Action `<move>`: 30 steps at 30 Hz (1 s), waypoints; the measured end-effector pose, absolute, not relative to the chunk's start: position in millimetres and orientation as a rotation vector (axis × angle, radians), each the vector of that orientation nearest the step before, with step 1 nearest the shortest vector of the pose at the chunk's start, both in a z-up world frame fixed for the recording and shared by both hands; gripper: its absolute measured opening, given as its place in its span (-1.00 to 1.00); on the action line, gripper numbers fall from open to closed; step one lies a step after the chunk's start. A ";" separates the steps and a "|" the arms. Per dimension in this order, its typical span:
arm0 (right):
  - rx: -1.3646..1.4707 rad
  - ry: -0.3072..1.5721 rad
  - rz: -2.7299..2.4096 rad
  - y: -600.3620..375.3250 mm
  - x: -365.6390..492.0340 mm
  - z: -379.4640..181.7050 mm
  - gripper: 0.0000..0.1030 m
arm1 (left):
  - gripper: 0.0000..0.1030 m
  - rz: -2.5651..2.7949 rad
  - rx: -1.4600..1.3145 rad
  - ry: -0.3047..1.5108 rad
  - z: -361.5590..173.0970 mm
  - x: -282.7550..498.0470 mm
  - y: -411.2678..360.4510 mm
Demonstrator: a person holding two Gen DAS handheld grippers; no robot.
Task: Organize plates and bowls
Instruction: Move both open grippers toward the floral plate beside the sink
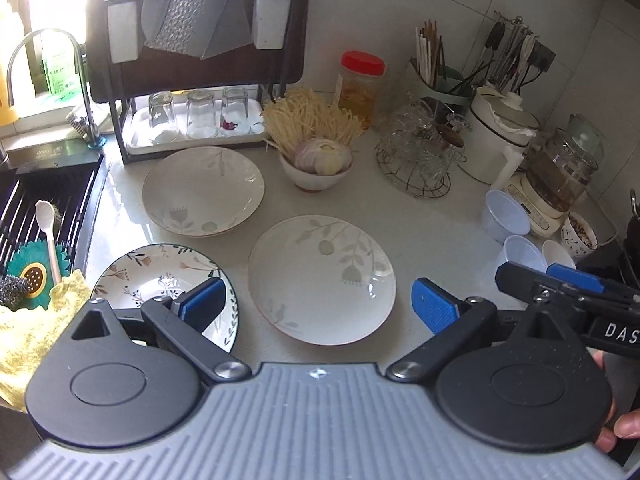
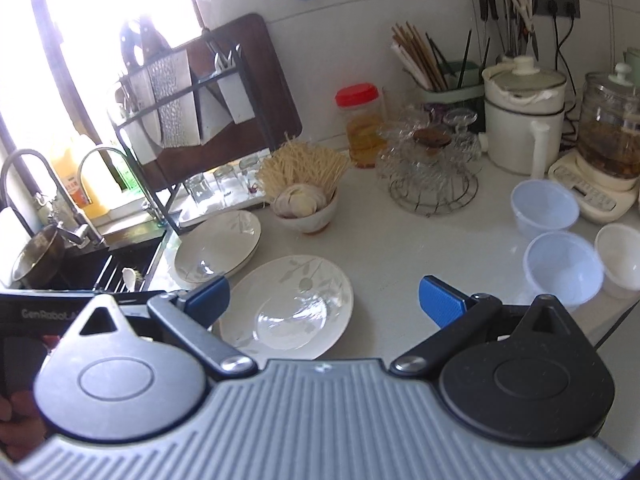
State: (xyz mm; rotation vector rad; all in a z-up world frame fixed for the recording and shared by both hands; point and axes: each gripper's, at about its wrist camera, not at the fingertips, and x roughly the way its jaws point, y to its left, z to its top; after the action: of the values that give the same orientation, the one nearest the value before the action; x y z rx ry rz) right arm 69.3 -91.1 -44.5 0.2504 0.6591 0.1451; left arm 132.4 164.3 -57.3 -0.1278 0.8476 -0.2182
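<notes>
Both claws gape wide and hold nothing; the left gripper [image 1: 318, 300] hovers over a white leaf-printed ceramic plate [image 1: 322, 280] on the pale countertop [image 1: 432, 236]; the right gripper [image 2: 324, 300] hangs above that plate's right edge; a matching plate [image 1: 203, 191] lies behind, a dark-rimmed floral plate [image 1: 160, 280] to the left; three translucent plastic bowls [image 2: 564, 266] sit well to the right.

Both wrist views look down along their fingers from close above — sharing the counter's near white plate [image 1: 322, 280] [image 2: 288, 308].

Bare counter [image 2: 400, 248] between near plate [image 2: 296, 304] and plastic bowls [image 2: 560, 264], noodle bowl [image 2: 306, 208], wire basket [image 2: 434, 184] behind.
</notes>
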 end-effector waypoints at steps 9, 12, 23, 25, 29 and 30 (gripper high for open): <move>0.315 0.711 0.112 -43.1 84.7 -58.2 0.99 | 0.96 -0.241 -0.148 0.866 -73.5 151.9 221.4; 0.356 0.722 0.112 -28.4 88.9 -67.2 0.99 | 0.96 -0.240 -0.165 0.885 -82.7 160.8 244.5; 0.400 0.827 0.148 23.7 105.6 -98.7 0.71 | 0.95 -0.206 -0.117 0.912 -123.5 186.3 311.3; 0.405 0.855 0.164 34.2 110.0 -104.1 0.65 | 0.94 -0.206 -0.125 0.934 -132.8 191.7 319.8; 0.399 0.912 0.215 56.6 116.5 -119.2 0.52 | 0.94 -0.214 -0.124 0.979 -151.3 202.6 332.4; 0.406 0.931 0.227 61.8 118.8 -124.4 0.49 | 0.93 -0.213 -0.120 0.999 -157.0 206.2 335.5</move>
State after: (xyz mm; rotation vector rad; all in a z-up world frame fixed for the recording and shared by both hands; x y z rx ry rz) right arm 118.8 61.8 -124.4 0.4058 0.9308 0.2265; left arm 206.2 335.5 -157.0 -0.1201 0.9986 -0.2129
